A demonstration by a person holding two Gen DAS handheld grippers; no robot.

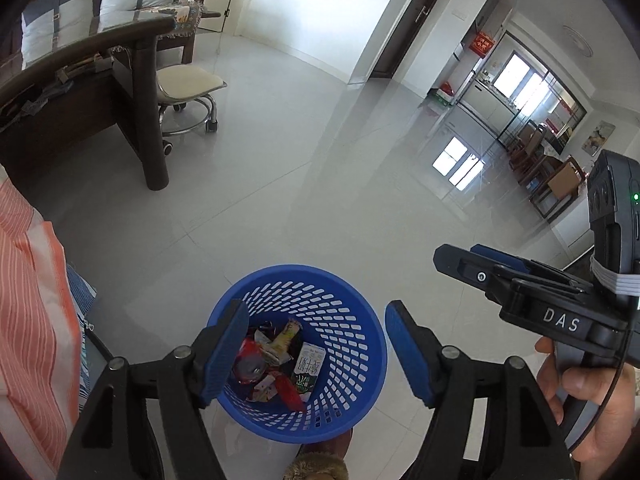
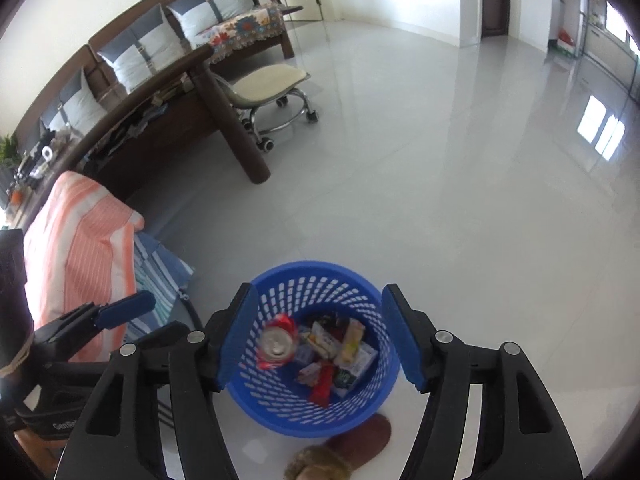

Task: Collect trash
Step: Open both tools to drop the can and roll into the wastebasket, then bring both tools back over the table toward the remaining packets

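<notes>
A blue mesh basket (image 1: 352, 300) stands on the pale tiled floor and also shows in the right wrist view (image 2: 320, 276). It holds trash: a red can (image 2: 276, 342), small cartons (image 1: 307, 372) and wrappers (image 2: 349, 340). My left gripper (image 1: 316, 354) is open and empty, held above the basket. My right gripper (image 2: 316, 340) is open and empty, also above the basket. The right gripper shows in the left wrist view (image 1: 476, 264), to the right of the basket. The left gripper shows in the right wrist view (image 2: 124, 310), to the left.
A dark wooden table (image 2: 192, 68) and a rolling stool (image 2: 272, 80) stand at the left, a sofa with cushions behind. An orange striped cloth (image 2: 80, 248) hangs near the basket's left. A brown furry slipper (image 2: 320, 460) is below the basket.
</notes>
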